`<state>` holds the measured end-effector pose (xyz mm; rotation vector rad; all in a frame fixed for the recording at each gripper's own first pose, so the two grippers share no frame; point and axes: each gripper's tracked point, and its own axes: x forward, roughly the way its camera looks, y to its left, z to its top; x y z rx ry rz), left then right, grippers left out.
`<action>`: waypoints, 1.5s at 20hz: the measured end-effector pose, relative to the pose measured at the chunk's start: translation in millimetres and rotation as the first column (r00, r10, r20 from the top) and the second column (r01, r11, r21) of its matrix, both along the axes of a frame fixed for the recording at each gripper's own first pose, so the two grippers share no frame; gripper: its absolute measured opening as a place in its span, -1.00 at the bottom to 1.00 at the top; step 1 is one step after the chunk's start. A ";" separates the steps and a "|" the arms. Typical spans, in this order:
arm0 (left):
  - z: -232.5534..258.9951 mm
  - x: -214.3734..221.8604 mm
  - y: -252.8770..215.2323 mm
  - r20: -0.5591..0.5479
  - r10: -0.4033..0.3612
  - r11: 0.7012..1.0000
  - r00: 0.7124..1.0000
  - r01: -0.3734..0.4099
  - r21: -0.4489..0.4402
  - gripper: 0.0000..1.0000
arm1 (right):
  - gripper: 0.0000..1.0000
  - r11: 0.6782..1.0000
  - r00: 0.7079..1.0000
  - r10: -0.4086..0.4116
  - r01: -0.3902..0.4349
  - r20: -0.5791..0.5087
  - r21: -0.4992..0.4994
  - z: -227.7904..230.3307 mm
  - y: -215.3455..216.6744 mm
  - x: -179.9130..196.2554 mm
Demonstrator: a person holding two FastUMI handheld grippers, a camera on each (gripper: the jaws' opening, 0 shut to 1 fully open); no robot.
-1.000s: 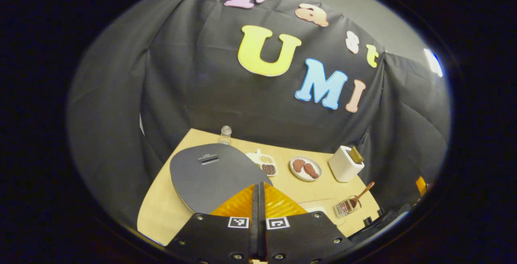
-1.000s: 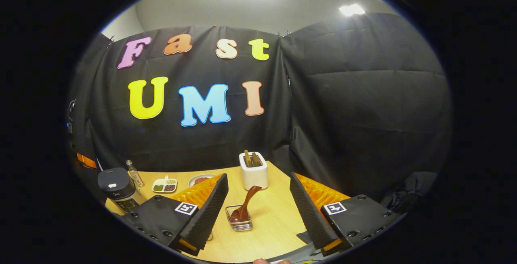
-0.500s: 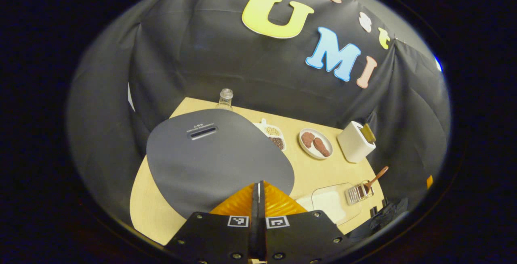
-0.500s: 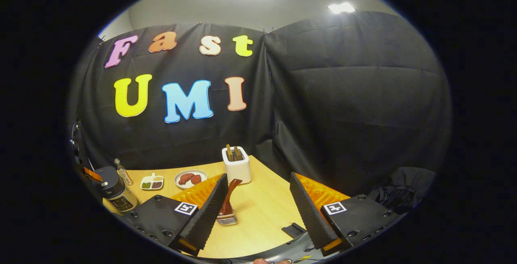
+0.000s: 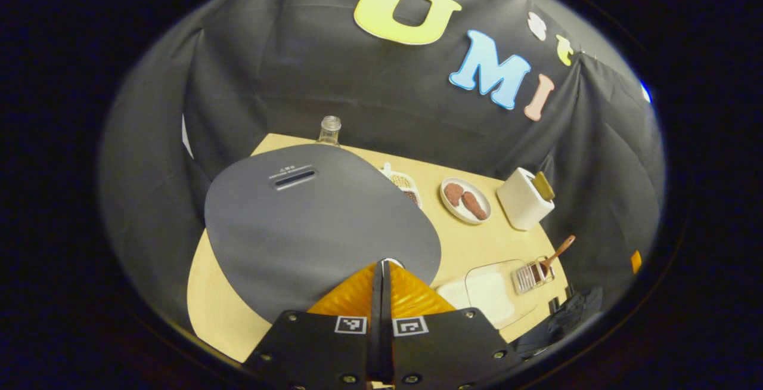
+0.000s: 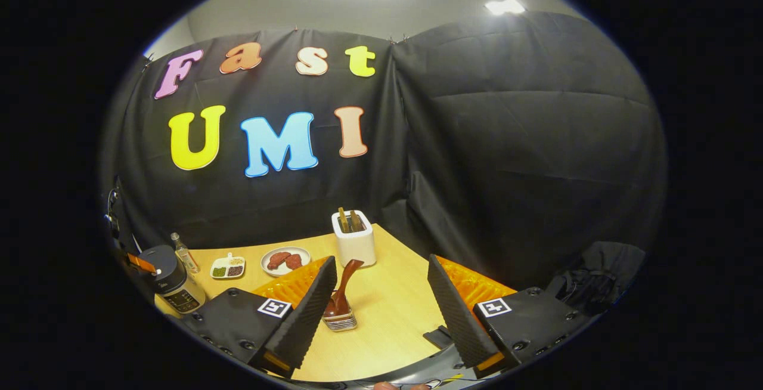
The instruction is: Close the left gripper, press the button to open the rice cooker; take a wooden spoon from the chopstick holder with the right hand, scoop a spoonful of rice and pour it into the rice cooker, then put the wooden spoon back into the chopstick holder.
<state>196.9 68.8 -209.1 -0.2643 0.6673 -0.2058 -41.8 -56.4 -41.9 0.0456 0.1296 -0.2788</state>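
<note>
The left gripper (image 5: 381, 268), fingers pressed together, sits at the front edge of the rice cooker (image 5: 316, 223), whose lid is not yet up; the button press looks to be under way. The right gripper (image 6: 381, 294) waits with fingers apart, empty. Beyond it the wooden spoon (image 6: 341, 291) stands untouched in its wire holder (image 6: 341, 321). Scooping, pouring and returning remain. The pale wooden tabletop (image 6: 387, 318) ends at black cloth walls.
</note>
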 end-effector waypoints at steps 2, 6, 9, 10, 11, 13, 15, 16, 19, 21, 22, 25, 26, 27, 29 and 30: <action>-1.5 -1.0 0.4 0.014 0.012 1.000 1.000 -0.012 -0.016 -0.96 | 0.94 1.000 1.000 0.024 -0.024 -0.002 0.008 -2.0 14.8 6.5; -4.5 -4.4 -0.1 0.021 0.017 0.999 1.000 -0.018 0.047 -0.96 | 0.95 0.997 0.998 0.068 -0.068 -0.001 -0.021 -1.7 29.3 13.7; 2.5 -1.6 -0.7 0.069 0.039 0.995 0.997 -0.046 0.090 -0.96 | 0.95 0.996 0.997 0.083 -0.083 0.005 -0.023 -0.5 28.8 12.0; 8.7 -1.6 0.8 0.085 0.057 0.992 0.995 -0.066 0.107 -0.96 | 0.95 0.996 0.997 0.083 -0.083 0.004 -0.016 -0.4 27.3 11.3; 12.3 -9.4 5.4 0.086 0.069 0.986 0.994 -0.081 0.148 -0.96 | 0.87 0.997 0.997 0.081 -0.081 0.002 -0.007 0.0 24.6 10.7; 46.7 -9.8 14.3 0.178 0.116 0.970 0.977 -0.150 0.192 -0.97 | 0.95 0.997 0.997 0.076 -0.076 0.003 0.004 2.8 18.7 11.0; 108.6 -9.3 22.9 0.327 0.157 0.953 0.932 -0.230 0.198 -0.97 | 0.89 0.997 0.997 0.082 -0.082 -0.001 -0.008 6.1 16.8 15.0; 140.9 -9.9 30.2 0.405 0.179 0.940 0.897 -0.277 0.198 -0.97 | 0.89 0.996 0.996 0.089 -0.089 -0.003 -0.018 7.6 16.7 19.9; 220.6 -37.7 39.3 0.567 0.223 0.925 0.793 -0.356 0.135 -1.00 | 0.94 0.992 0.993 0.121 -0.121 -0.007 -0.026 10.0 20.8 39.5; 250.2 -59.6 43.1 0.629 0.243 0.915 0.738 -0.389 0.104 -1.00 | 0.94 0.989 0.989 0.148 -0.148 -0.011 -0.023 10.8 24.1 56.8; 262.2 -72.4 45.1 0.655 0.251 0.907 0.712 -0.409 0.097 -1.00 | 0.94 0.987 0.987 0.160 -0.160 -0.014 -0.023 10.8 25.9 66.5; 272.6 -102.9 49.3 0.700 0.266 0.873 0.662 -0.474 0.116 -0.35 | 0.95 0.982 0.981 0.191 -0.191 -0.039 -0.001 3.2 30.0 100.5; 273.2 -114.3 54.8 0.709 0.288 0.834 0.644 -0.533 0.145 -0.02 | 0.95 0.978 0.977 0.207 -0.206 -0.052 0.021 -1.0 32.3 110.0; 270.3 -109.0 64.9 0.707 0.304 0.804 0.638 -0.570 0.170 0.31 | 0.89 0.975 0.974 0.221 -0.219 -0.054 0.043 -2.9 34.5 120.4; 248.6 -116.9 54.9 0.672 0.322 0.796 0.667 -0.575 0.189 0.96 | 0.95 0.970 0.969 0.236 -0.230 -0.073 0.077 -10.8 34.0 142.9; 240.3 -119.3 48.3 0.654 0.339 0.796 0.677 -0.576 0.184 0.97 | 0.95 0.969 0.967 0.239 -0.230 -0.088 0.094 -19.4 32.1 152.9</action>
